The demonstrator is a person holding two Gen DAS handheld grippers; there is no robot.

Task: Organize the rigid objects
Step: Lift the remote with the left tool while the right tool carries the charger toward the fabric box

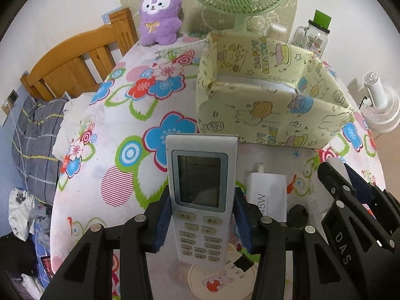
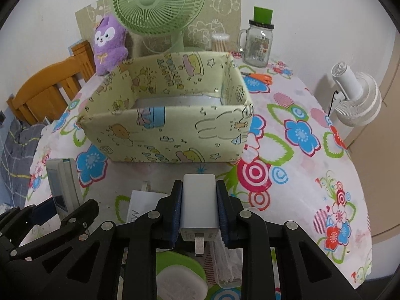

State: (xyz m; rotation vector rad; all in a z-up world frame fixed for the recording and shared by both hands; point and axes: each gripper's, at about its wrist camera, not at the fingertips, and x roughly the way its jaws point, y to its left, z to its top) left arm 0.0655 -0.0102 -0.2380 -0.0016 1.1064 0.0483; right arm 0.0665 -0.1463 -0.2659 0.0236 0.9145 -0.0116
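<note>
Left hand-held gripper (image 1: 201, 221) clamped on rigid, light remote (image 1: 201, 195) at mid-body; right hand-held gripper (image 2: 198, 216) gripping smooth, likely slippery charger (image 2: 198, 202) before box (image 2: 165, 135).

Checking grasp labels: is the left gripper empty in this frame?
No, the left gripper has its jaws shut on the white remote control, held above the floral tablecloth.

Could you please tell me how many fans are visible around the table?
2: a green fan behind the storage box at the table's far edge, and a white fan off the table's right side. Others may be hidden.
</note>
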